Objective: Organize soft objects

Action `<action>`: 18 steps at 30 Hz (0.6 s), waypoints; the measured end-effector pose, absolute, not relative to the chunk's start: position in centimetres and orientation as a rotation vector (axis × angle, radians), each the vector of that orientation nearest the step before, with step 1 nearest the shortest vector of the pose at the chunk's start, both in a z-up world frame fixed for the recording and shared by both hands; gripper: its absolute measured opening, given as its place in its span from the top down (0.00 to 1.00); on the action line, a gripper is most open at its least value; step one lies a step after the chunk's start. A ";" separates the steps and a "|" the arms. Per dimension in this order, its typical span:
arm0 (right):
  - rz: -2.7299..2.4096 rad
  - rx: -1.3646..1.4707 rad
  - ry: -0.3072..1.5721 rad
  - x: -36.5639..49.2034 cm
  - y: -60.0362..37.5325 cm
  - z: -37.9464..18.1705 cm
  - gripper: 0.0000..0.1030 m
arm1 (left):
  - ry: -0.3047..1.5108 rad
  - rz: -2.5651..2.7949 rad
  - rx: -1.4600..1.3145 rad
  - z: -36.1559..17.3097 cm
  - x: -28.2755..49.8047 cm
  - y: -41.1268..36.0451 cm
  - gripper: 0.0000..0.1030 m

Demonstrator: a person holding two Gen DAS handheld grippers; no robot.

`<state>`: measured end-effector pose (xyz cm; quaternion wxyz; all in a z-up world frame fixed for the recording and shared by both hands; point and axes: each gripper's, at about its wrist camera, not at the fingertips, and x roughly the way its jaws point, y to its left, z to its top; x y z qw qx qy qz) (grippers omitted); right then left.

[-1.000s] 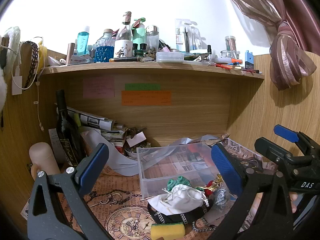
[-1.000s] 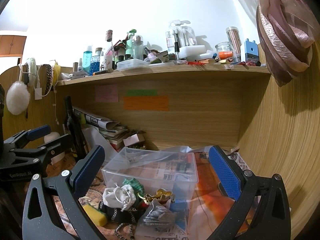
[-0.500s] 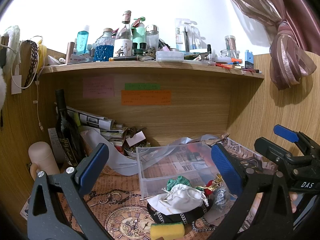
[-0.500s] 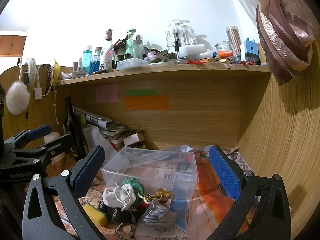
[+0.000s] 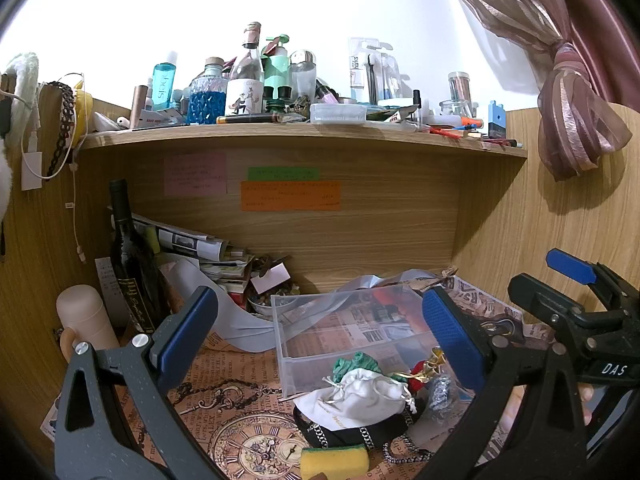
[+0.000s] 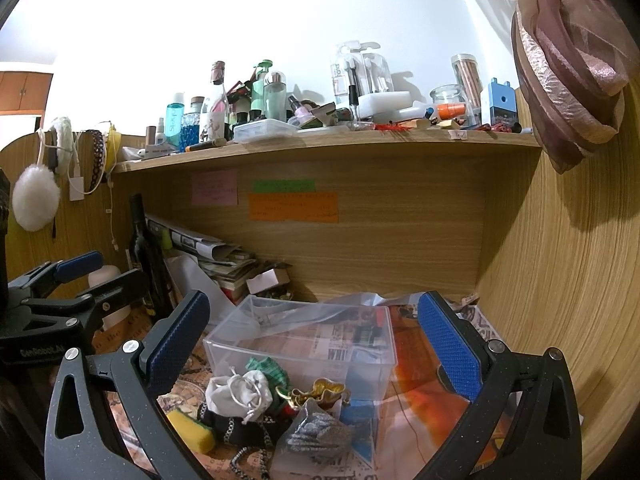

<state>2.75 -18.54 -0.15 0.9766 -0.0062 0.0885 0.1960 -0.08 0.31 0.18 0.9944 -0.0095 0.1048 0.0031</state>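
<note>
A clear plastic box (image 5: 304, 320) (image 6: 236, 346) stands empty on the paper-covered desk. In front of it lies a pile of soft things: a white drawstring pouch (image 5: 360, 394) (image 6: 236, 394), a green cloth (image 5: 352, 364) (image 6: 268, 370), a gold and red pouch (image 6: 320, 392), a silver mesh bag (image 6: 316, 434) (image 5: 440, 390), a black chain bag (image 5: 352, 432) and a yellow sponge (image 5: 334, 460) (image 6: 190, 430). My left gripper (image 5: 320, 332) is open and empty above the pile. My right gripper (image 6: 312, 340) is open and empty over the box and pile.
A dark wine bottle (image 5: 130, 256) and a beige cup (image 5: 82, 320) stand at the left. Stacked papers (image 5: 200, 252) lie at the back. The shelf (image 5: 304, 132) above carries several bottles. A wooden wall (image 6: 560, 300) closes the right side. A curtain (image 5: 572, 120) hangs there.
</note>
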 end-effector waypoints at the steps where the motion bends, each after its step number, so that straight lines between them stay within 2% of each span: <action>1: 0.396 -0.011 0.178 2.8 -18.6 -0.1 0.00 | 0.211 0.004 -0.018 0.2 -0.1 0.2 0.00; 10: 0.400 -0.006 0.226 3.6 -18.6 -0.7 0.00 | 0.273 -0.021 -0.017 -1.0 0.7 0.1 0.00; 18: 0.390 0.006 0.361 5.5 -19.2 -3.9 0.00 | 0.448 -0.037 -0.056 -5.5 2.4 1.5 0.00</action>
